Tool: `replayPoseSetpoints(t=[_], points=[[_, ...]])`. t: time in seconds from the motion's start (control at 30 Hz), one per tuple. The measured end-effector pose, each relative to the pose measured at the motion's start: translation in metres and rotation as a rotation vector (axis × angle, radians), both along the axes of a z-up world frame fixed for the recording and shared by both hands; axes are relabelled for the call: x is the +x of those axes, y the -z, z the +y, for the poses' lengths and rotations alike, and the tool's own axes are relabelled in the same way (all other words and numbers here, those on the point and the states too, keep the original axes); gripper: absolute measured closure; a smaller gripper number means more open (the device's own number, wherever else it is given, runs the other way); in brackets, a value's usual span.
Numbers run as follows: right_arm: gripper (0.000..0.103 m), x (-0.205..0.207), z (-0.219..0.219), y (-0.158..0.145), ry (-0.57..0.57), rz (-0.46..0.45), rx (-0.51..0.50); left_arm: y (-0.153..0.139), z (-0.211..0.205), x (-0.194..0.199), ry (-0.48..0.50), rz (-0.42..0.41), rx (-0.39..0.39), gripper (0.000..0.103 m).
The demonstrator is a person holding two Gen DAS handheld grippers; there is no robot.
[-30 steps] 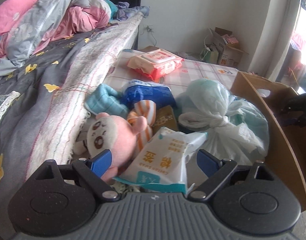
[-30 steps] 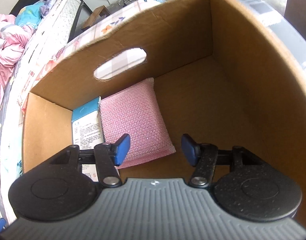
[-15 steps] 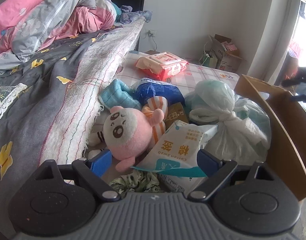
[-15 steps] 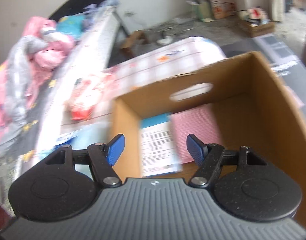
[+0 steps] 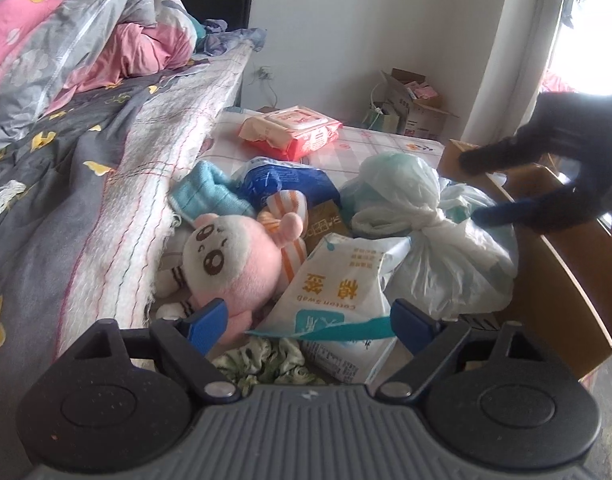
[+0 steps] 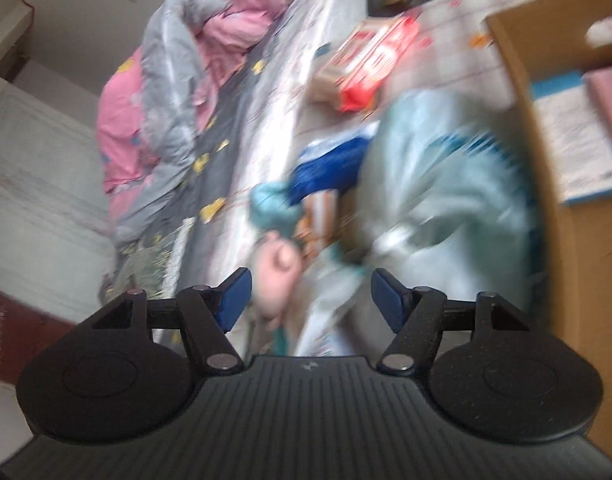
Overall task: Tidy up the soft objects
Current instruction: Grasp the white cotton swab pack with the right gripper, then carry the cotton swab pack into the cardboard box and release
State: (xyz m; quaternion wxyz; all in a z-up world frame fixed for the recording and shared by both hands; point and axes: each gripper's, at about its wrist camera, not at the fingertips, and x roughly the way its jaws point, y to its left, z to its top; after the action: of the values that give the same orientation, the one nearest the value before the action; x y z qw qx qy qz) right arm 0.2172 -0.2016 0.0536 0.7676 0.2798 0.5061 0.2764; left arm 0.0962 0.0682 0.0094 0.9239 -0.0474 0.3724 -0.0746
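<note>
Your left gripper hangs over the pile beside the bed, jaws just narrowed but apart, gripping nothing. White cotton-swab packet lies between them; pink plush toy at ten o'clock. Your right gripper, blurred, jaws narrowing, empty; brown cardboard box at two o'clock.

We see a bed with rumpled pink-grey quilt, and open boxes by the far wall.

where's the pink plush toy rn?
Left wrist view, lower left of the pile: the pink plush toy lies against the bed edge, just left of the cotton swab pack, with the blue sock behind it.
</note>
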Motion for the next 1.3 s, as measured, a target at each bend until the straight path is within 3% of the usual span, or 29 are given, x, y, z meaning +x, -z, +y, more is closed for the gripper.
replayPoseSetpoints(t=[0.1, 0.23, 0.4, 0.67, 0.77, 0.97, 1.3], points=[[0.050, -0.009, 0.028, 0.014, -0.020, 0.014, 0.013, 0.004, 0.002, 0.019, 0.015, 0.008, -0.021, 0.030], [0.060, -0.013, 0.053, 0.038, -0.006, 0.063, -0.011, 0.017, 0.001, 0.048, 0.078, 0.071, -0.033, 0.037], [0.063, -0.010, 0.064, 0.068, 0.036, 0.126, -0.013, 0.036, -0.001, 0.069, 0.156, 0.176, -0.065, 0.035], [0.066, -0.003, 0.063, 0.093, 0.104, 0.172, -0.015, 0.045, 0.000, 0.082, 0.147, 0.213, -0.088, 0.027], [0.067, 0.000, 0.060, 0.104, 0.123, 0.190, 0.013, 0.045, -0.001, 0.085, 0.143, 0.214, -0.090, 0.028], [0.083, 0.002, 0.052, 0.116, 0.141, 0.204, 0.106, 0.039, -0.007, 0.079, 0.159, 0.198, -0.088, 0.035], [0.086, -0.014, 0.036, 0.094, 0.082, 0.176, 0.204, 0.000, -0.012, 0.048, 0.150, 0.144, -0.068, 0.039]])
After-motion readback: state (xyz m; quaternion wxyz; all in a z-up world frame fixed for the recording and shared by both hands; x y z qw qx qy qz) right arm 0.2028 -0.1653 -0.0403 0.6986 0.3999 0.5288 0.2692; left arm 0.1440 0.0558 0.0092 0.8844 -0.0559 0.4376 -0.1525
